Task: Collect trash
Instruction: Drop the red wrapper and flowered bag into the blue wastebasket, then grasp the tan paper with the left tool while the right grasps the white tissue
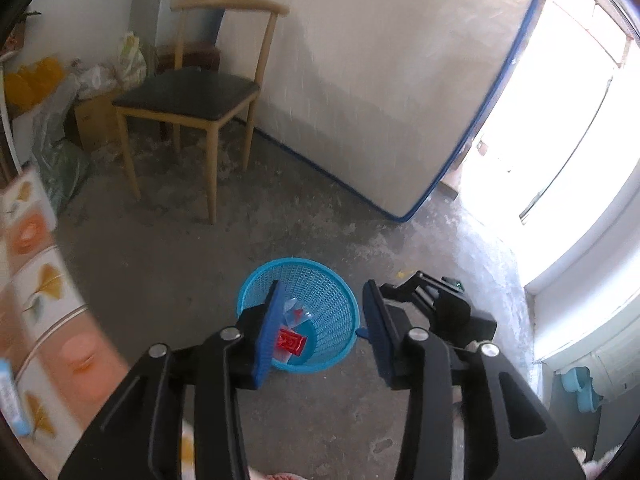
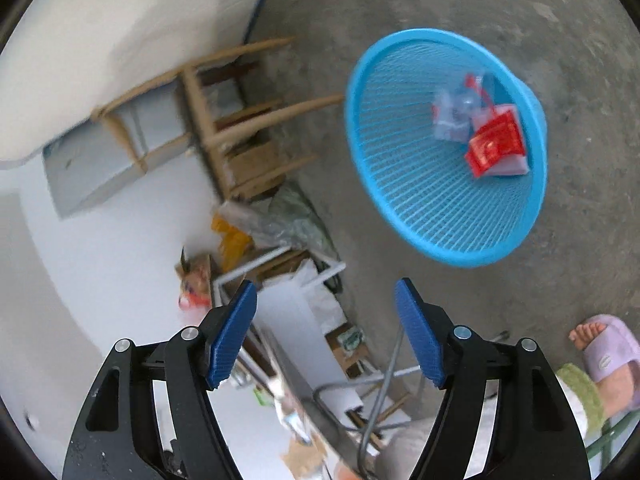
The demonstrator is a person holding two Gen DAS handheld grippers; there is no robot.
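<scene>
- We see the blue basket [image 1: 298,314] standing on the bare concrete floor [image 1: 168,264], its round rim open to the top and free on every side.
- Inside it lie a red wrapper [image 2: 496,146] and a clear plastic wrapper [image 2: 456,114], both resting against the mesh wall near the bottom.
- Our left claw [image 1: 320,336] hangs above the basket with its jaws parted and nothing between them; through the gap we look straight down into the basket.
- Our right claw [image 2: 326,334] stands wide with nothing between its pads, beside the basket and not over it.
- In the left view the right claw's black frame [image 1: 436,308] shows just past the basket's right rim.
- A wooden chair [image 1: 192,96] stands well apart from the basket, with open floor between them.
- A white mattress [image 1: 384,80] with a blue edge leans upright beyond the basket, its bottom corner on the floor near the bright doorway [image 1: 568,112].
- Bags and boxes [image 2: 276,240] crowd the wall beside the chair.
- A foot in a lilac slipper [image 2: 608,352] rests on the floor near the right claw.
</scene>
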